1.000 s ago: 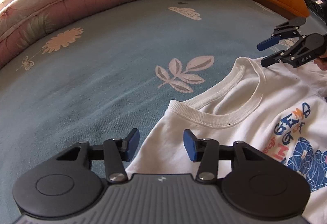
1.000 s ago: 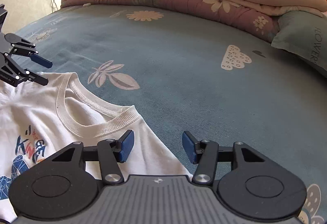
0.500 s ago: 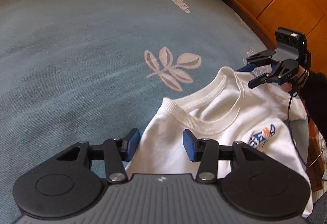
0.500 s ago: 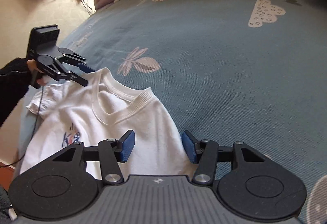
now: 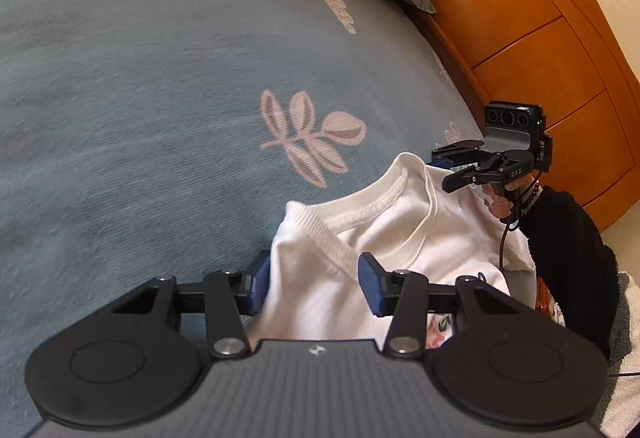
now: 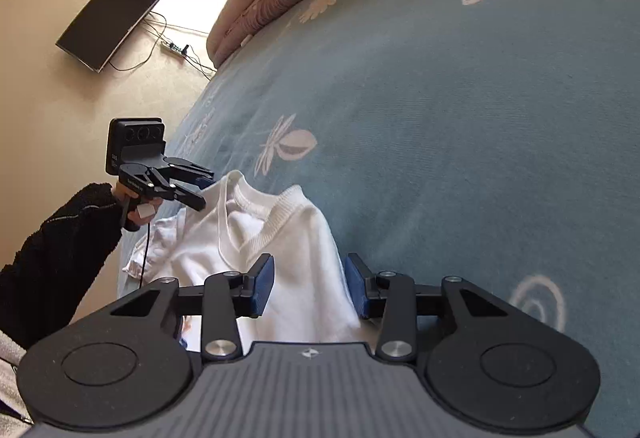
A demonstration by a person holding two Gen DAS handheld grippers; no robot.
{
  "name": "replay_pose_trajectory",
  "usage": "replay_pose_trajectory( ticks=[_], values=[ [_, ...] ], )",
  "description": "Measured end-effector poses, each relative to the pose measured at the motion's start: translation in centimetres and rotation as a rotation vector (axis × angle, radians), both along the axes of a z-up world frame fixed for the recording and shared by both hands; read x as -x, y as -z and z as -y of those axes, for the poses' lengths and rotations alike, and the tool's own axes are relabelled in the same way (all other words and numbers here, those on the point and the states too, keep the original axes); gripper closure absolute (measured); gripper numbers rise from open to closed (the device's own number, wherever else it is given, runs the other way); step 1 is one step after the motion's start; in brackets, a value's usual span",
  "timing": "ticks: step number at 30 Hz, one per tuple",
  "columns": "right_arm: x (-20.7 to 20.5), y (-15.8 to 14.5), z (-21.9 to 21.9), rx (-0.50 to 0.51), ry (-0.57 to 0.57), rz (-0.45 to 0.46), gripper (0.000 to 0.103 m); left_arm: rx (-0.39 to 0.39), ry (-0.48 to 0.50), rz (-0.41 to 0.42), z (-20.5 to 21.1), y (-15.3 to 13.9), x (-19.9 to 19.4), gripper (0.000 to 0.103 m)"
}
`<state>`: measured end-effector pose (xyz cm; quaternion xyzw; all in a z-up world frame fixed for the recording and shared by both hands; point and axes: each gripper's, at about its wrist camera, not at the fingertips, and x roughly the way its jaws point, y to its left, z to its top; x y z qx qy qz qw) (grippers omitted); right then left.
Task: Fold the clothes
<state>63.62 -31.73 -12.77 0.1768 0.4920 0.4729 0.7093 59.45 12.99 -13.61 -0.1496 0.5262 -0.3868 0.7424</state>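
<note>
Straddling the white T-shirt at its shoulders, left gripper and right gripper both have jaws spread, cloth between the blue pads, not pinched. Shirt is bunched at the edge of the blue bedsheet (collar up, print mostly hidden).

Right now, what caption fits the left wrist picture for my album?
Both open grippers, left and right, reach a white T-shirt's shoulders on a blue bedspread.
</note>
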Motion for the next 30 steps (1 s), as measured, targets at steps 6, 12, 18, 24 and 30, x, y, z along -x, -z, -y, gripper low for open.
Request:
replay_pose_trajectory(
  ticks=[6, 12, 18, 24, 30],
  values=[
    [1.2, -1.1, -2.1, 0.133, -0.025, 0.153, 0.096, -0.151, -0.011, 0.115, 0.8, -0.9, 1.6, 0.099],
    [1.8, -3.0, -3.1, 0.209, 0.041, 0.311, 0.096, -0.226, -0.068, 0.252, 1.9, -2.9, 0.7, 0.101],
    [2.7, -3.0, -3.9, 0.301, 0.064, 0.336, 0.088, -0.305, -0.087, 0.259, 2.7, -2.6, 1.0, 0.093],
    [5.9, -5.0, -5.1, 0.347, 0.038, 0.412, 0.069, -0.316, -0.101, 0.367, 2.7, -5.2, 4.6, 0.090],
    [8.1, -4.7, -6.5, 0.471, 0.018, 0.434, 0.051, -0.339, -0.058, 0.297, 3.7, -2.8, 7.2, 0.074]
  ],
)
